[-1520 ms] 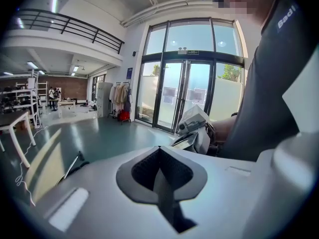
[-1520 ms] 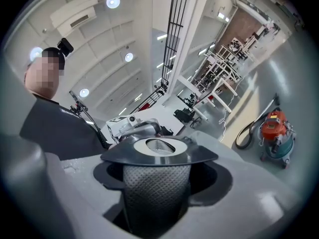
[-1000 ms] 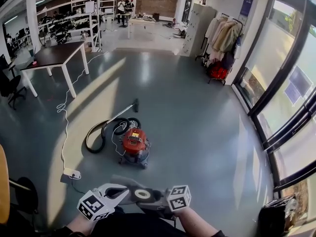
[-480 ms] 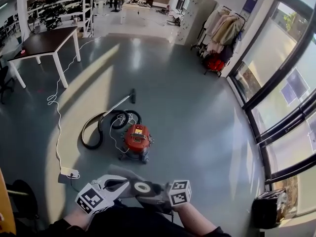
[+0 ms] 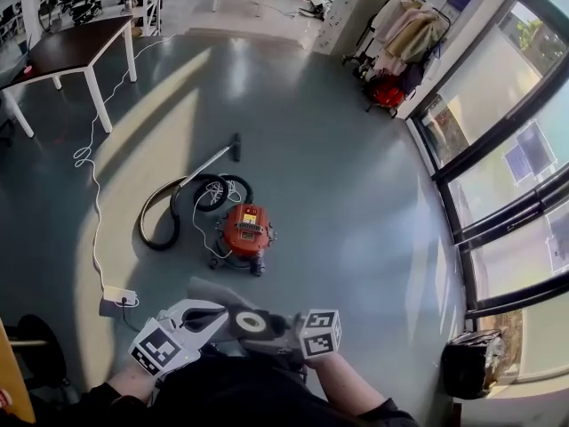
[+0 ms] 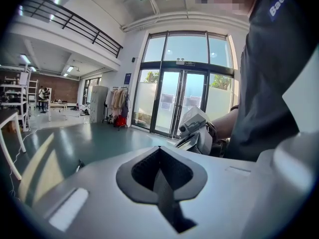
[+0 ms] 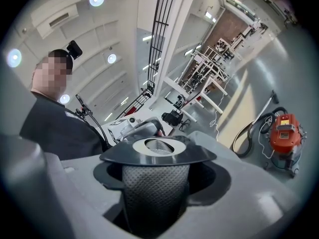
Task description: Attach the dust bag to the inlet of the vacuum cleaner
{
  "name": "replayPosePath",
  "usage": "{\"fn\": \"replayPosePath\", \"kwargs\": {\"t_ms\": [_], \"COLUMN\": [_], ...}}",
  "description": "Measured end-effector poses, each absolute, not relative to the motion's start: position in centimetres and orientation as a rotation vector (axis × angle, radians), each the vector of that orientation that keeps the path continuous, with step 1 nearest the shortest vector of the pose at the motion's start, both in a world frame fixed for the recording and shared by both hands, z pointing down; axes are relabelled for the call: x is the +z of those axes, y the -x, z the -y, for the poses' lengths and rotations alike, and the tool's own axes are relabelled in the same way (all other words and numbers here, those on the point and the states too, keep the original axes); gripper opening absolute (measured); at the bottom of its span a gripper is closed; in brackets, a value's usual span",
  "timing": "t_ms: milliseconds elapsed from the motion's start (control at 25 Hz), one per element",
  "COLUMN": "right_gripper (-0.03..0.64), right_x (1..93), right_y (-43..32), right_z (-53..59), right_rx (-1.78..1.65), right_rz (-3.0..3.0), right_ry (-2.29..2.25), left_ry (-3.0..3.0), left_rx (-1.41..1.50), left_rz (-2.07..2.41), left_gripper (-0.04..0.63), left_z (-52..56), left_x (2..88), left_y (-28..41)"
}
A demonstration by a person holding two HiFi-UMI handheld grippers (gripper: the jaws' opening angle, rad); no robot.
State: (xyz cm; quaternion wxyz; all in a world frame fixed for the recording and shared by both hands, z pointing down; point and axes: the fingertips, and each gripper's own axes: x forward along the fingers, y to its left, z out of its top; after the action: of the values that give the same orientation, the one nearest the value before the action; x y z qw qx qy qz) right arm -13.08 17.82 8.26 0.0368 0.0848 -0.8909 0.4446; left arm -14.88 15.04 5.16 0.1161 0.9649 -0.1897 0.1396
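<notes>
- The bag (image 5: 213, 294) is held in the air between the two grippers, close to the person's body and well apart from the vacuum (image 5: 245, 232).
- The right gripper (image 7: 155, 183) is clamped on the bag's cloth just under the collar (image 7: 158, 152), which is laid across the jaws.
- The left gripper (image 6: 162, 183) is seen with its jaws together at the bag's other end; a pinch on the cloth cannot be made out.
- The vacuum is seen upright on the floor (image 5: 356, 194), with its hose (image 5: 153, 231) curled beside it.

Bright daylight floods through the windows (image 5: 498, 149) at three o'clock, laying pale bands and glare across the floor (image 5: 338, 194). Fisheye bending and dark vignetting at the edges.
</notes>
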Motion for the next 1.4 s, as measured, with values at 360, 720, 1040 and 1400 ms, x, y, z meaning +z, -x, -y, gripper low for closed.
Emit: {"fn": "replayPosePath", "kwargs": {"t_ms": [360, 720, 1040, 1400], "right_gripper": [0.300, 0.299, 0.299, 0.299], "right_x": [9.4, 11.8, 14.0, 15.5], "right_y": [8.7, 2.6, -0.4, 0.8], "right_z": [-15.0, -12.7, -12.5, -11.0], "right_rx": [1.366, 1.381, 1.412, 1.454], "right_rz": [2.725, 2.697, 2.643, 2.615], "right_ry": [-0.169, 0.009, 0.106, -0.019], "left_ry": [-2.786, -2.733, -2.727, -2.801], "left_rx": [0.432, 0.496, 0.556, 0.518], "left_rz": [0.666, 0.804, 0.859, 0.773], "left_gripper": [0.017, 0.018, 0.022, 0.058], "left_z": [-12.1, -9.1, -7.1, -3.8], "left_x": [5.8, 5.4, 6.0, 7.3], "left_y": [10.9, 6.5, 3.2, 3.7]}}
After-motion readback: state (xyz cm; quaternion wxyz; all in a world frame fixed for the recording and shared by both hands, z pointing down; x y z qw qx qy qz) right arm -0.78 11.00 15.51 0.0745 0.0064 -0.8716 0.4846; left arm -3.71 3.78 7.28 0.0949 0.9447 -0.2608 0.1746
